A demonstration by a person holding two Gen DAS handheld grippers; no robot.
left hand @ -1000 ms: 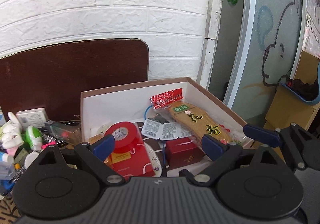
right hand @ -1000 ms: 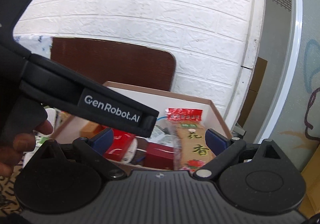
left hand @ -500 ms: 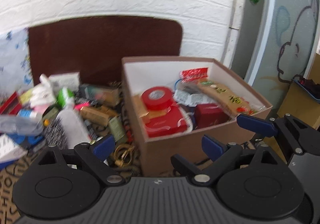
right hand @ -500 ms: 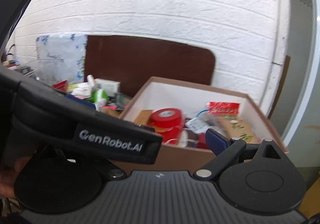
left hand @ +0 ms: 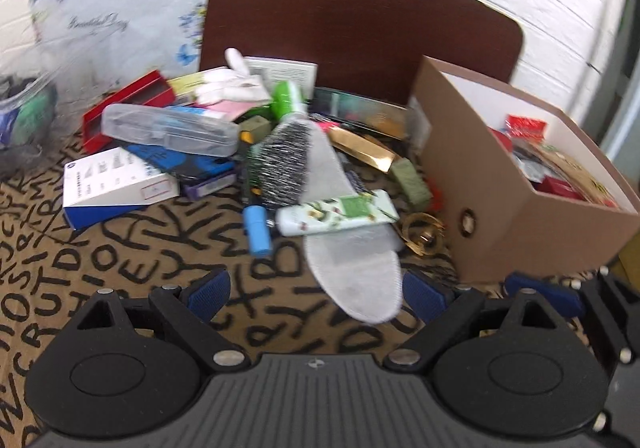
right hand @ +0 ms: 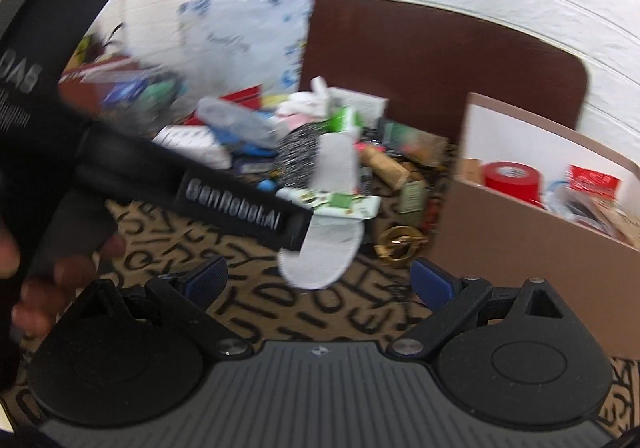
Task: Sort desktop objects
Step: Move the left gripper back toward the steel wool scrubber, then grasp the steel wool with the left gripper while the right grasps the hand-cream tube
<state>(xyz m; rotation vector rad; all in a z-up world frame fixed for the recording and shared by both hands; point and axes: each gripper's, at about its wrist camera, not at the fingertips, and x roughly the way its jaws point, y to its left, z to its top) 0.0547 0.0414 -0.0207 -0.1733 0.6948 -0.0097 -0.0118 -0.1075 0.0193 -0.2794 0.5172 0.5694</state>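
Observation:
A pile of desktop objects lies on the letter-patterned cloth (left hand: pixel 120 260): a grey insole (left hand: pixel 352 248), a floral tube (left hand: pixel 336 212), a bristly hairbrush (left hand: pixel 284 164), a blue lighter (left hand: pixel 258 230), a clear case (left hand: pixel 168 128), a white box (left hand: pixel 116 180) and a gold ring-shaped object (left hand: pixel 422 234). A brown cardboard box (left hand: pixel 500 216) on the right holds red tape (right hand: pixel 510 178) and packets. My left gripper (left hand: pixel 316 288) is open and empty, just short of the insole. My right gripper (right hand: pixel 320 276) is open and empty, near the insole (right hand: pixel 320 248).
A dark brown board (left hand: pixel 360 28) leans on the white brick wall behind the pile. A white floral bag (left hand: pixel 120 20) stands at the back left. The left gripper's black body (right hand: pixel 160 176) crosses the left side of the right wrist view.
Both grippers have swung left from above the cardboard box to the pile on the cloth. Both stay open and empty.

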